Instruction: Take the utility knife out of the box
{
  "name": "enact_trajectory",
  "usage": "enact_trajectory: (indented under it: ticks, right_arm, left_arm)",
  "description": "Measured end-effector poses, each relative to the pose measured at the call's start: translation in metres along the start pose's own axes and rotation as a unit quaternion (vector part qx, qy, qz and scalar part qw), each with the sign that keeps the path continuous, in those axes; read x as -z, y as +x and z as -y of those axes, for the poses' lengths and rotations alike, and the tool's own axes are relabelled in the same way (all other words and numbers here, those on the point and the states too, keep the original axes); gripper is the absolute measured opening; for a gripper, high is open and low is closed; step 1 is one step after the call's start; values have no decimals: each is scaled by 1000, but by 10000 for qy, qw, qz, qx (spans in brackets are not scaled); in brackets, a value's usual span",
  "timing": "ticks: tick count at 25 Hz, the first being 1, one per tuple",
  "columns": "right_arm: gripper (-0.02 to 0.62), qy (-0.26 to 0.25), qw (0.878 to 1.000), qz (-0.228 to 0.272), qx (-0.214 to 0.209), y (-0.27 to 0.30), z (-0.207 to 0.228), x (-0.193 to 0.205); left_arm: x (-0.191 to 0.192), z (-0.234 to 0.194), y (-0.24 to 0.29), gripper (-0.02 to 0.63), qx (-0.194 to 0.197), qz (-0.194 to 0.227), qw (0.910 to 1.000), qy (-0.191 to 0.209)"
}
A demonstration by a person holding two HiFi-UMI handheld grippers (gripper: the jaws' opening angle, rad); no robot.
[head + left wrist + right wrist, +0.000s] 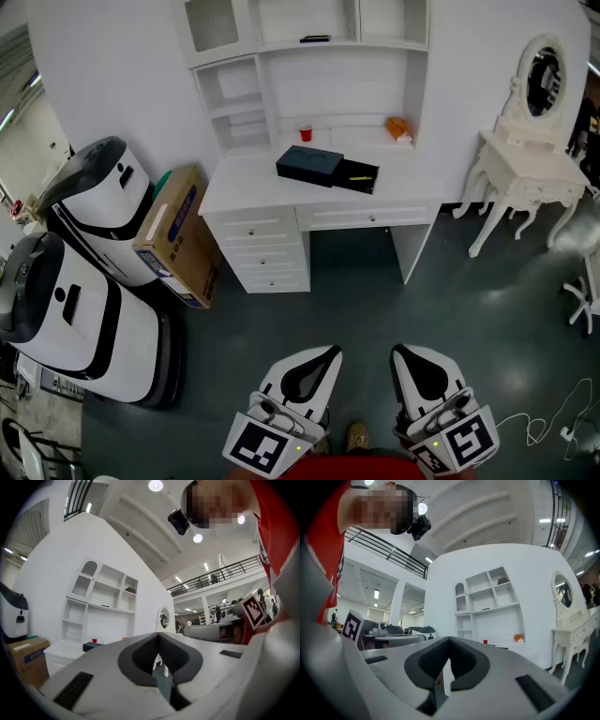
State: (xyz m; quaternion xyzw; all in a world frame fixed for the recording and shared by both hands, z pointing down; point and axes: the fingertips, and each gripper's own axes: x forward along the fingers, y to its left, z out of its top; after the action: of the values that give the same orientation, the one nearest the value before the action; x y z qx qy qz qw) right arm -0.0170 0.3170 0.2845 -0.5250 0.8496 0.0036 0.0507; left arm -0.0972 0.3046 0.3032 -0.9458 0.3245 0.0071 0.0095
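Open floor [375, 309] runs straight ahead to the white desk [234, 192], with free passage down the middle. On the left, two white machines [94, 319] and a cardboard box [178, 234] just beside the desk's end close that flank. On the right stands a vanity table [525, 173], with a loose cable [553, 422] on the floor nearer the person. Above the desktop, the hutch shelf [375, 45] caps reach from overhead. The dark box [309, 165] stands mid-desk, and a red cup [306, 133] behind it appears to stand apart.
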Motion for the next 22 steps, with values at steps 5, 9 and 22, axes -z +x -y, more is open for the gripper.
enact_trajectory:
  ticks: [5, 9, 22]
  right_arm:
    - [-6, 0, 10000, -11, -12, 2, -1, -1]
    - [-8, 1, 10000, 7, -30, 5, -1, -2]
    - [-5, 191, 9998, 96, -49, 3, 5, 0]
  left_arm:
    - [-1, -2, -1, 18, -14, -9, 10000, -13]
    - [0, -3, 0, 18, -20, -2, 10000, -20]
    - [2, -2, 4, 18, -59, -28, 10000, -34]
